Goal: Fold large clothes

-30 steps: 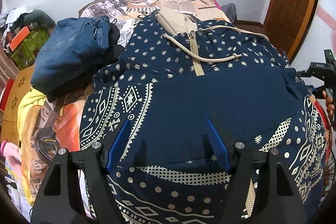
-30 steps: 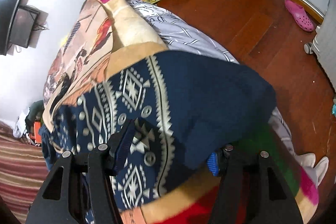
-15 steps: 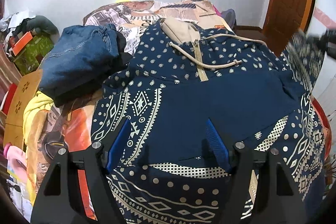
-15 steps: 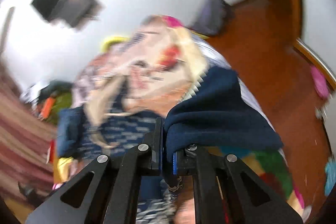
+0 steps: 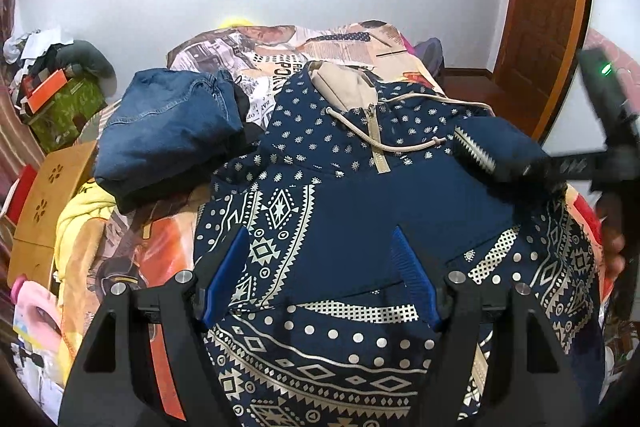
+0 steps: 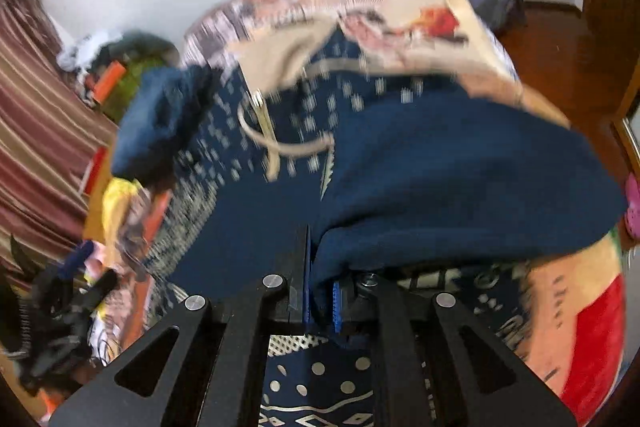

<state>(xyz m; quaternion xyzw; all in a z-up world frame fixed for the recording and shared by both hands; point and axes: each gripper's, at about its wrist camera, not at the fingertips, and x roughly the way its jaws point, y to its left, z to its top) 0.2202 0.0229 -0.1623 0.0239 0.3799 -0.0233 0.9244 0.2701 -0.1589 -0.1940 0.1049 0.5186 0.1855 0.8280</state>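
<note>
Pinching soft navy sleeve (image 6: 460, 187) of patterned hoodie (image 5: 360, 207), right gripper (image 6: 320, 301) clamped, left gripper (image 5: 320, 279) jaws apart w/ nothing between, folded jeans (image 5: 168, 131) sharp only in left view.

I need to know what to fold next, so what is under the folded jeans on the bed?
A black garment shows beneath the folded jeans, with a yellow garment at their lower edge. How far either reaches underneath is covered.

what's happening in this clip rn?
A person is folding a navy patterned hoodie laid out on a bed. The right gripper is shut on the hoodie's sleeve, having just closed on it, and carries it in over the chest. The left gripper is open, hovering over the hoodie's lower front and holding nothing. Folded jeans sit beside it on the bed.
</note>
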